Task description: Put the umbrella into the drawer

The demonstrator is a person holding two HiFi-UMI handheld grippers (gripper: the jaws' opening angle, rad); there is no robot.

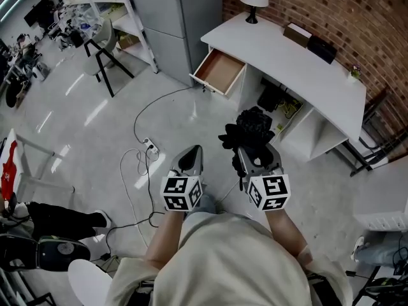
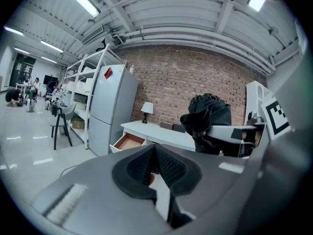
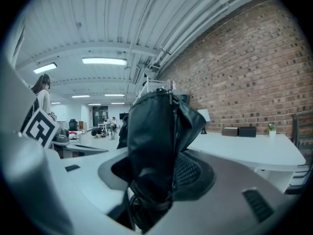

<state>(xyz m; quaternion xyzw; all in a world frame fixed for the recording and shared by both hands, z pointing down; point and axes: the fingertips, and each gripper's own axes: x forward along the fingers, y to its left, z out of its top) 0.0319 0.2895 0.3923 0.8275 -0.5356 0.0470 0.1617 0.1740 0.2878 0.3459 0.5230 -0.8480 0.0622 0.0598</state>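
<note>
Black folded umbrella (image 1: pixel 253 127) is sitting clamped in the right tool (image 1: pixel 254 150) near the middle of the head view, while the left tool (image 1: pixel 192 153) is hanging just beside it, pinched together with nothing in it. The open drawer (image 1: pixel 218 72) is sticking out of the white table (image 1: pixel 287 53) at the upper middle of the frame, well apart from the umbrella. I think the person is needing to hold tight, carry it over the drawer and line it up the long way before letting go.
</note>
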